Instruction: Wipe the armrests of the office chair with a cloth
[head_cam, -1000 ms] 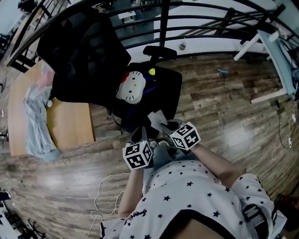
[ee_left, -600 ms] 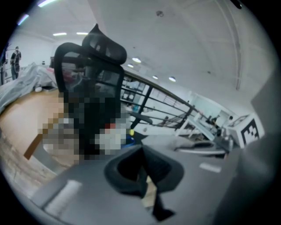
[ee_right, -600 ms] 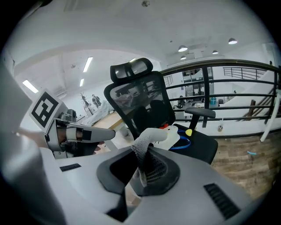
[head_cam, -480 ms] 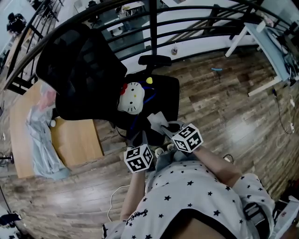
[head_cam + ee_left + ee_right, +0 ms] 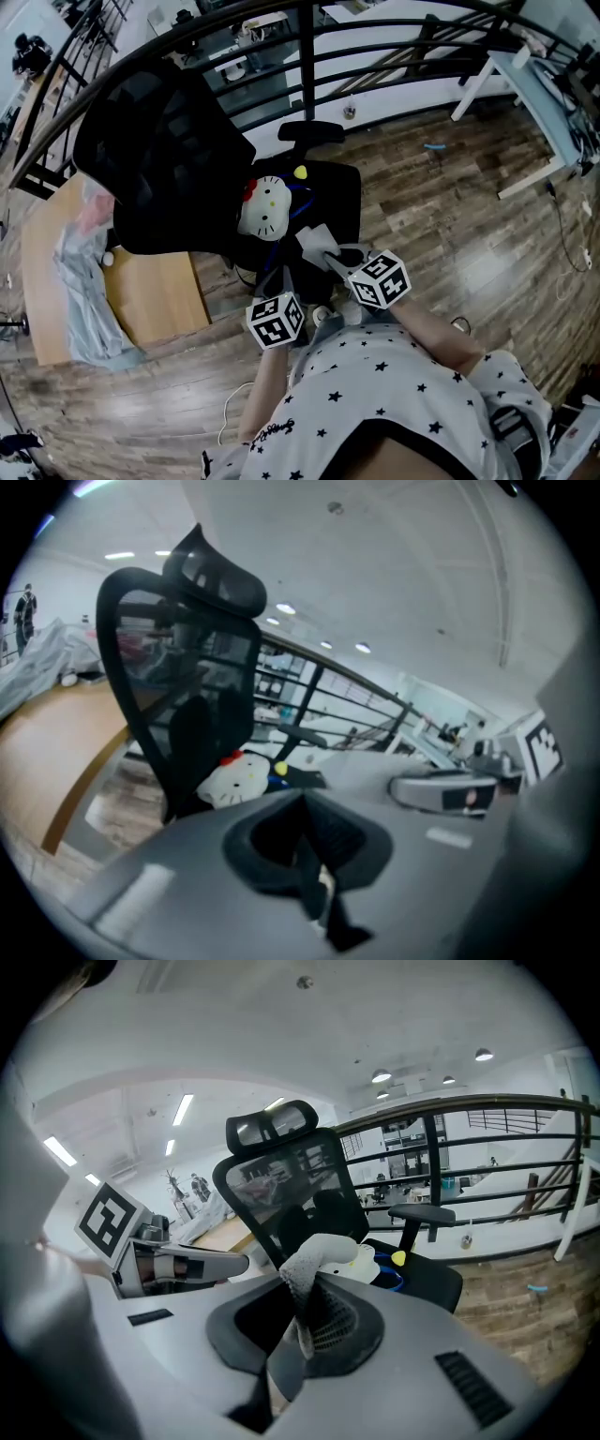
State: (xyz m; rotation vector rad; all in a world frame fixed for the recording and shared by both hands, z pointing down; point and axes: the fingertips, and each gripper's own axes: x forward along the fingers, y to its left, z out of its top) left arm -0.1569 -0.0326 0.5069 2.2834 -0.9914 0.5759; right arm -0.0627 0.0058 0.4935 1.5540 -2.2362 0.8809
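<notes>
Change since earlier: both grippers have kept almost the same place close in front of the person; the chair and table sit slightly differently in frame, which looks like a turn of the head.
Head view, task things: the office chair (image 5: 169, 159) stands just ahead, its far armrest (image 5: 311, 131) bare; the right gripper (image 5: 330, 255) holds a pale cloth (image 5: 314, 238) over the seat's near edge; the left gripper (image 5: 279, 279) is beside it.
Head view, containers: none shows; the seat bears a plush toy (image 5: 262, 208), and the wooden table (image 5: 155, 281) bears a grey sheet (image 5: 80, 281).
Left gripper view: the left gripper (image 5: 304, 832) has its jaws closed together, nothing gripped.
Right gripper view: the right gripper (image 5: 305, 1321) is clamped on the cloth (image 5: 314, 1255), which sticks up above the jaws; the armrest (image 5: 422, 1213) lies well beyond.
Step in hand: probably the approach, with no cloth on an armrest yet.
Next move: likely reaching across the seat and pressing the cloth flat on the armrest pad.
</notes>
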